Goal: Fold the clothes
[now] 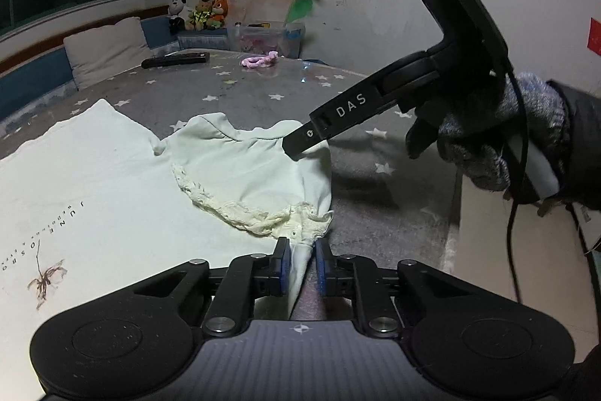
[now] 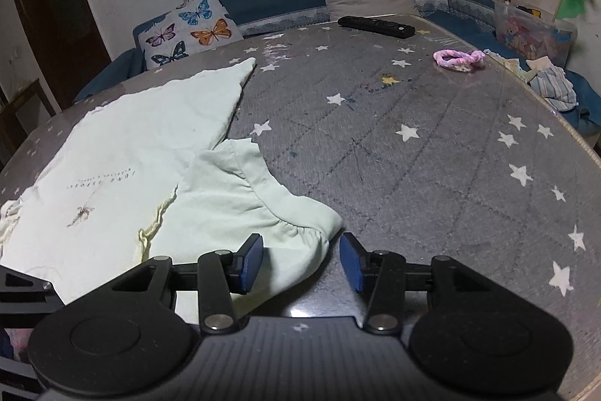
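A pale green shirt lies spread on a grey star-patterned table, its sleeve folded toward the near right. The left gripper has its blue pads closed on the sleeve's lace-trimmed cuff, pinching a fold of cloth between them. The right gripper hovers with fingers spread apart over the sleeve's near edge, gripping nothing; white letters on its arm read "DAS". Printed text on the shirt's front reads partly "JUNE", the rest too small to make out, above a small brown drawing. Far off lie a black remote and a pink hair tie.
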`<control>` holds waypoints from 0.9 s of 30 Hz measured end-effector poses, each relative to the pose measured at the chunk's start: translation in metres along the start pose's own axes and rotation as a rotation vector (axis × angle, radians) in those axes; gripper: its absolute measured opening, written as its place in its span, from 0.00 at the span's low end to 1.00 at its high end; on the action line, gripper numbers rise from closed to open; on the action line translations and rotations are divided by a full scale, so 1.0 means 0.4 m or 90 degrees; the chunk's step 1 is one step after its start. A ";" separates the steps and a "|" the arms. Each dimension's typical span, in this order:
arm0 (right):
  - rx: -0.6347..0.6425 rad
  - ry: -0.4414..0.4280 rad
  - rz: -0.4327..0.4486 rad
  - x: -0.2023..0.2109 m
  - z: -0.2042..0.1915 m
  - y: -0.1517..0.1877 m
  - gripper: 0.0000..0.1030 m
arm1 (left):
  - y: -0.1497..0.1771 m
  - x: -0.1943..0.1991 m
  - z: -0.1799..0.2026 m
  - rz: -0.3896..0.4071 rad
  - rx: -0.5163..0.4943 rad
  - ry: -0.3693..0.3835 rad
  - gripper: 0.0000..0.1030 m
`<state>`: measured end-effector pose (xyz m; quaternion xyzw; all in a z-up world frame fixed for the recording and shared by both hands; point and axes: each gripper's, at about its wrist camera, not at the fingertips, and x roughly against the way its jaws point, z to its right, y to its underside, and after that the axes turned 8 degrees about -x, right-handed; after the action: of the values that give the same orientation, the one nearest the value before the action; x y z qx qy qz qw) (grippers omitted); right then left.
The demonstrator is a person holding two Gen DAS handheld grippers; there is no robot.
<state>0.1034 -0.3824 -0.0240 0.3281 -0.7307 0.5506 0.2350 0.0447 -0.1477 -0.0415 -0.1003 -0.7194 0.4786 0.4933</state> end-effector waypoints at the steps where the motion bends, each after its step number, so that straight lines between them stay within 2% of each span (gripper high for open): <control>1: -0.004 -0.001 0.001 0.002 0.001 0.000 0.44 | -0.002 0.009 -0.002 0.006 0.001 0.000 0.19; 6: -0.014 -0.001 0.002 0.006 0.003 0.003 0.41 | -0.021 0.041 -0.032 0.037 0.020 -0.040 0.19; 8: -0.019 0.000 0.002 0.006 0.004 0.009 0.26 | -0.025 0.027 -0.060 0.024 0.050 -0.071 0.19; 9: -0.025 -0.002 0.004 0.007 0.005 0.009 0.23 | -0.024 0.014 -0.070 0.012 0.062 -0.078 0.19; 11: -0.036 -0.008 0.008 0.010 0.009 0.008 0.10 | -0.020 -0.008 -0.081 -0.009 0.072 -0.085 0.19; 12: -0.040 -0.011 0.014 0.016 0.009 0.005 0.08 | -0.017 -0.017 -0.082 -0.017 0.072 -0.086 0.19; 16: -0.046 -0.036 0.043 0.052 -0.004 -0.014 0.06 | -0.015 -0.024 -0.070 -0.014 0.058 -0.074 0.19; 20: -0.024 -0.107 0.068 0.105 -0.060 -0.041 0.05 | -0.011 -0.020 -0.071 -0.010 0.063 -0.071 0.20; 22: 0.006 -0.141 0.075 0.123 -0.106 -0.051 0.05 | -0.007 -0.017 -0.071 -0.007 0.066 -0.071 0.24; 27: 0.077 -0.209 0.051 0.108 -0.224 -0.053 0.05 | 0.012 0.002 -0.067 0.001 0.070 -0.065 0.25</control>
<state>0.0881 -0.3100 0.0455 0.3978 -0.7372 0.5417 0.0706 0.0645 -0.1289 -0.0433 -0.0490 -0.7159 0.5224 0.4607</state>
